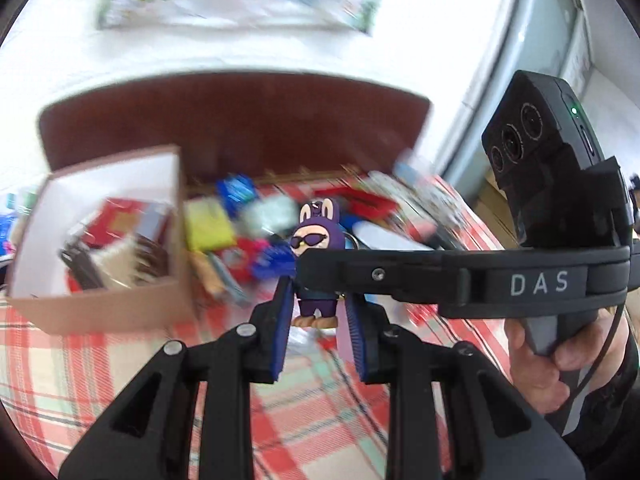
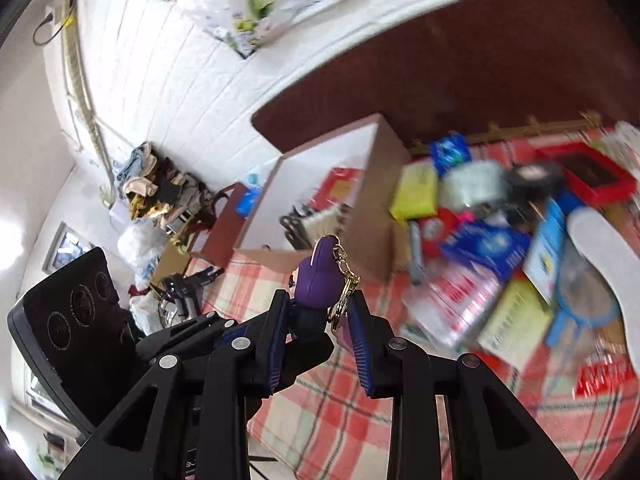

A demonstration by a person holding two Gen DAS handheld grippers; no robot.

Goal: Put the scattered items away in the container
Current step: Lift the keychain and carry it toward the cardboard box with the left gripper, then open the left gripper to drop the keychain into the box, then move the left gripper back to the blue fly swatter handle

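Right of the cardboard box [image 1: 100, 304], left-wrist view: left gripper [image 1: 318, 320] fingers stand either side of purple bunny keychain [image 1: 318, 236], the right gripper's arm crossing in front; grip unclear. Plaid cloth [image 1: 320, 420] bare nearest the camera. Right-wrist view: right gripper [image 2: 318, 320] pinches keychain [image 2: 320, 276]; box rim [image 2: 276, 256] just beyond, clutter pile [image 2: 480, 240] right of box.

Inventory, by count:
- Purple bunny keychain figure [image 1: 318, 240]: one.
- Open cardboard box [image 1: 104, 308]: one.
- Yellow packets [image 2: 416, 190]: two visible, the second [image 2: 510, 320] nearer the camera.
- Red tray [image 2: 600, 176]: one.
- Remaining blurred packets: number cannot be determined.
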